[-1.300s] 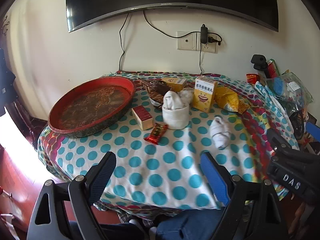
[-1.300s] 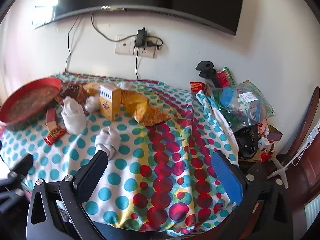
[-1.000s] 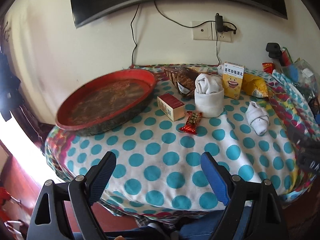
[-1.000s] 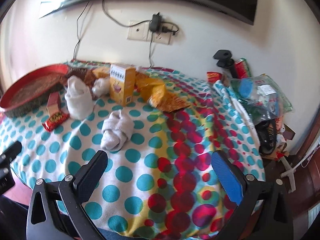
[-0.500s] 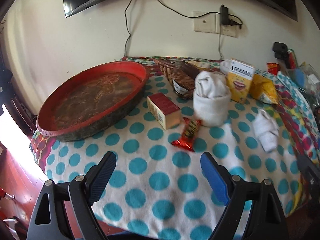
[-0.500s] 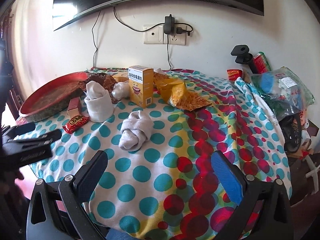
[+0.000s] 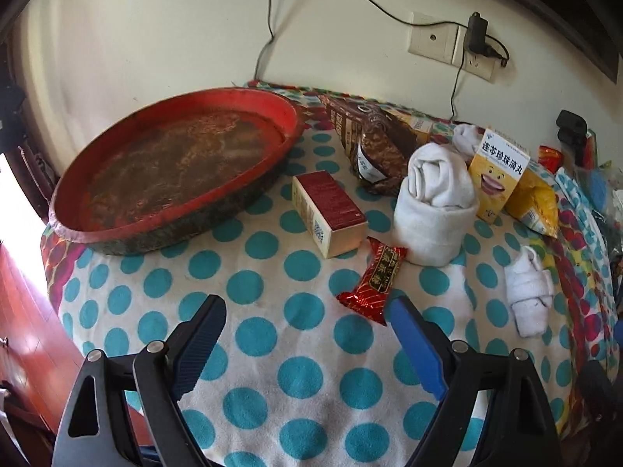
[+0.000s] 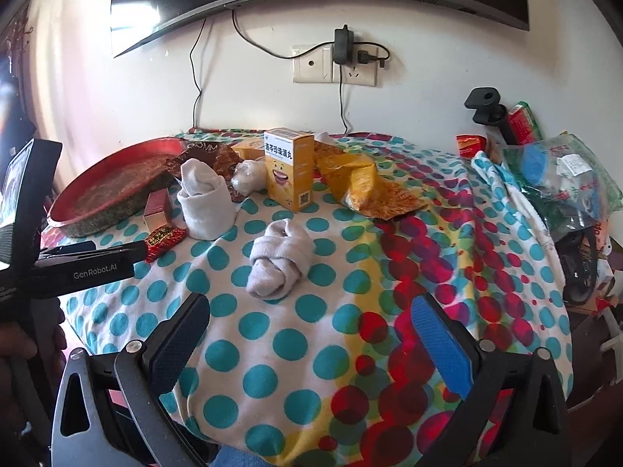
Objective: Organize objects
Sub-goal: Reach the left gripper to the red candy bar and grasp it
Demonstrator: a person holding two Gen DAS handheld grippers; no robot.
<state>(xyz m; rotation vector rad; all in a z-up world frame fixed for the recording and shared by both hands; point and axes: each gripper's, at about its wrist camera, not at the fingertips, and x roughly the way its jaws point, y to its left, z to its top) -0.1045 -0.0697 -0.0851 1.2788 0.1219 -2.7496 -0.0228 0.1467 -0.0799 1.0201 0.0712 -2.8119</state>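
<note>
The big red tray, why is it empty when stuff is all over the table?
Odd indeed: the red tray holds nothing, while the red box, candy wrapper and rolled socks lie scattered on the dotted cloth beside it.

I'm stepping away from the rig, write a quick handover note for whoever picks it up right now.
Left gripper: open, empty, low over the cloth just short of the red snack packet.
Right gripper: open, empty, facing the knotted white sock.
Red tray: nothing in it.
Maroon box, rolled white sock and yellow carton all lie loose on the table.
Done: nothing sorted.
Left: everything; the snack packet looks like the likeliest first pick.
</note>
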